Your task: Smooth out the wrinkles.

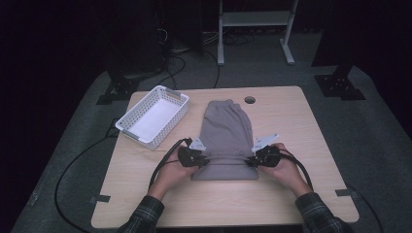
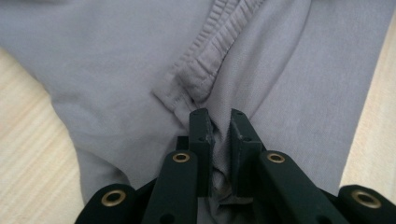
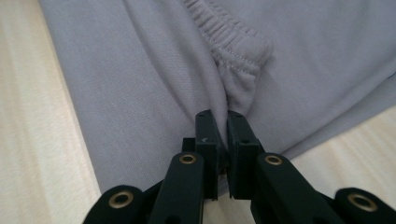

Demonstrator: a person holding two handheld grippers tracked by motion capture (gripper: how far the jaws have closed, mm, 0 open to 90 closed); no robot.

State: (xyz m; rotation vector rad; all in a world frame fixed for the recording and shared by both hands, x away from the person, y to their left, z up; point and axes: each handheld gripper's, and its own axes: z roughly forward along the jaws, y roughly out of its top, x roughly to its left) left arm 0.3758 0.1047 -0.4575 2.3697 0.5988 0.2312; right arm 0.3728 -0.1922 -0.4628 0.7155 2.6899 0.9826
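- While both hands work at the near end of the grey garment [image 1: 227, 131], each hand-held gripper pinches a corner of its elastic hem: the left hand-held gripper [image 1: 198, 158] on one side, the right hand-held gripper [image 1: 256, 158] on the other.
- Left gripper view: the jaws of the left hand-held gripper [image 2: 218, 122] stand pressed together on a bunched fold of cloth, with the gathered hem [image 2: 205, 65] running away just ahead of the tips.
- Right gripper view: the jaws of the right hand-held gripper [image 3: 221, 122] are likewise clamped on cloth, the ribbed hem corner [image 3: 240, 60] directly ahead of them.
- Garment: it lies flat on the tabletop [image 1: 301, 131], stretching away from the two grippers, with a folded band of cloth lying between them.
- White basket [image 1: 153, 115]: it stands apart, beyond and outboard of the left hand-held gripper, with nothing inside.
- Progress, as judged: the fold appears to be at an early stage. One near-end fold looks begun; further folds and, probably, the transfer into the basket are left to do.
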